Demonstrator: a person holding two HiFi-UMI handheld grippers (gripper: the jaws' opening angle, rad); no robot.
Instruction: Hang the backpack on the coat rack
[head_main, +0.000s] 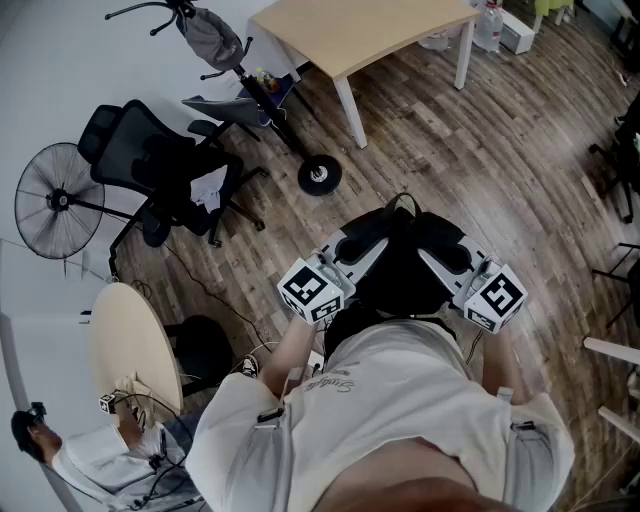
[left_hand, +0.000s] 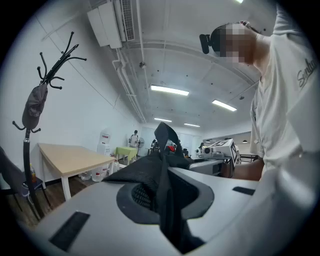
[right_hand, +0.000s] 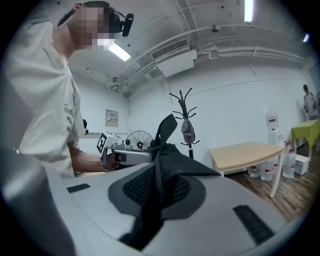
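The black backpack (head_main: 402, 262) hangs in front of the person's chest, held up between both grippers. My left gripper (head_main: 358, 250) is shut on a fold of its black fabric (left_hand: 162, 192), and the backpack's top loop (left_hand: 165, 134) stands up beyond the jaws. On the opposite side my right gripper (head_main: 447, 258) is shut on the fabric (right_hand: 156, 192) as well. The black coat rack (head_main: 262, 98) stands across the floor at the upper left, a grey cap (head_main: 212, 38) hanging on it. The rack also shows at the left of the left gripper view (left_hand: 29, 150) and in the middle of the right gripper view (right_hand: 186, 117).
A wooden table (head_main: 350, 35) with white legs stands beside the rack. A black office chair (head_main: 160, 165) and a floor fan (head_main: 58, 200) are at the left. A round table (head_main: 130, 345) and a seated person (head_main: 90, 455) are at the lower left. Water bottles (head_main: 488, 25) stand past the table.
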